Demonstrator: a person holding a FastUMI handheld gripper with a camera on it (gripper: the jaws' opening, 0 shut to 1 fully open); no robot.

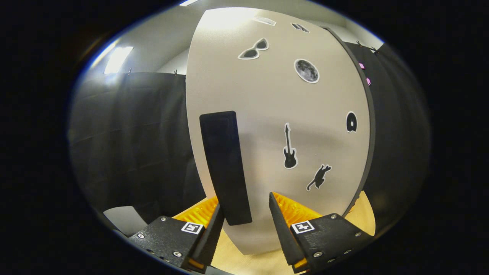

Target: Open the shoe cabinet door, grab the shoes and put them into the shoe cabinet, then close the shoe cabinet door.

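Approaching door handle (225,168), frame centre: gripper (244,221) open wide, holds nothing, straddling handle. Cabinet door (282,99) prob. unopened; shoes pending.

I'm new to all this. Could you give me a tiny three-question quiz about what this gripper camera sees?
1. True or false: the gripper is clamped on the long black bar handle.
2. Which sticker on the pale grey cabinet door sits nearest the handle: A moon, B guitar, C sunglasses?
3. Fill in: the handle's lower end hangs ___ the fingers.

Key: 1 false, the fingers stand apart; 2 B, the black guitar sticker; 3 between.
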